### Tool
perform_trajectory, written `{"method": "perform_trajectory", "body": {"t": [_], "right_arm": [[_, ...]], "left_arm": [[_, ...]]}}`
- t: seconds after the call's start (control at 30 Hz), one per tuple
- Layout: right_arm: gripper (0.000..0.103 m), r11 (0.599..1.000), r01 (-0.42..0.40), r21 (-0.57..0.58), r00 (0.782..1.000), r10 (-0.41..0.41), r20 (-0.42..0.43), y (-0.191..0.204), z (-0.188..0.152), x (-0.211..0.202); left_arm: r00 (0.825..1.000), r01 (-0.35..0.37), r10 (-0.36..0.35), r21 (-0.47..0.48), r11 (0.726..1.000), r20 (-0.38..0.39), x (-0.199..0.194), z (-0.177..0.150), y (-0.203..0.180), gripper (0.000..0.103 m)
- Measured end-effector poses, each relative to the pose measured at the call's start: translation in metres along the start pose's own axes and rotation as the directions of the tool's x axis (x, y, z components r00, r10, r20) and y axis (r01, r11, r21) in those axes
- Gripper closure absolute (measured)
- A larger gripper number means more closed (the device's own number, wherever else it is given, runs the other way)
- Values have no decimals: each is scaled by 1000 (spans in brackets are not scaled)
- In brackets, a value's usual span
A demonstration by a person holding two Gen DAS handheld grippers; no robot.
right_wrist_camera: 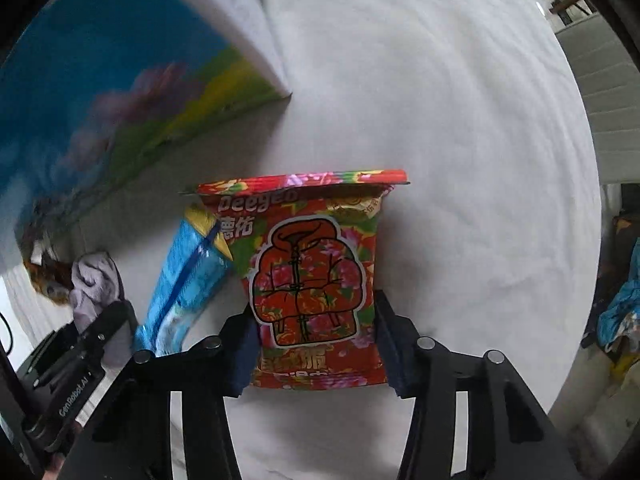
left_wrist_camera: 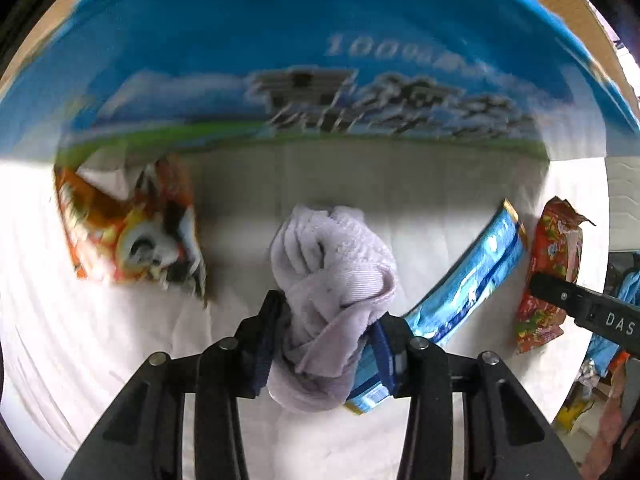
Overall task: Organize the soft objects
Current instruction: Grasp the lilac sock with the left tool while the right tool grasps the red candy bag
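My left gripper (left_wrist_camera: 328,320) is shut on a bunched lilac cloth (left_wrist_camera: 332,268) and holds it over the white sheet, in front of a large blue box (left_wrist_camera: 320,60). The cloth also shows in the right wrist view (right_wrist_camera: 94,280). My right gripper (right_wrist_camera: 314,328) is closed around a red flowered packet (right_wrist_camera: 310,276) with a jacket drawing; the packet also shows in the left wrist view (left_wrist_camera: 550,272). A blue packet (right_wrist_camera: 184,280) lies just left of the red one, and appears in the left wrist view (left_wrist_camera: 468,276) too.
An orange snack bag (left_wrist_camera: 128,232) lies at the left against the blue box. The white sheet (right_wrist_camera: 440,120) stretches wide to the right. Clutter in blue and yellow lies off the sheet's right edge (right_wrist_camera: 620,320).
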State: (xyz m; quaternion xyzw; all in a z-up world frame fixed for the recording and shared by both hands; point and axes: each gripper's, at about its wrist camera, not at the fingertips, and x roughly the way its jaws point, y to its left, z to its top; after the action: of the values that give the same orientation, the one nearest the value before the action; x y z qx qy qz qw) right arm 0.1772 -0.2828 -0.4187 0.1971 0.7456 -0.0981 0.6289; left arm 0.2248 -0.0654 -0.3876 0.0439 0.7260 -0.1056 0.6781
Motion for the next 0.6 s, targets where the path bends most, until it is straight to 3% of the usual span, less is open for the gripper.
{"method": "perform_trajectory", "body": {"t": [0.33,0.6], "right_arm": [[54,994,7,-109,1000,-6,14,17,-27,-15],[54,979,-45,-200,993,65,97,26,-55,-74]], "left_arm": [[998,53,-49,-84,995,47,-21,-55,17,68],[982,113,-101,-71,991,163,-87,-80,14,68]]}}
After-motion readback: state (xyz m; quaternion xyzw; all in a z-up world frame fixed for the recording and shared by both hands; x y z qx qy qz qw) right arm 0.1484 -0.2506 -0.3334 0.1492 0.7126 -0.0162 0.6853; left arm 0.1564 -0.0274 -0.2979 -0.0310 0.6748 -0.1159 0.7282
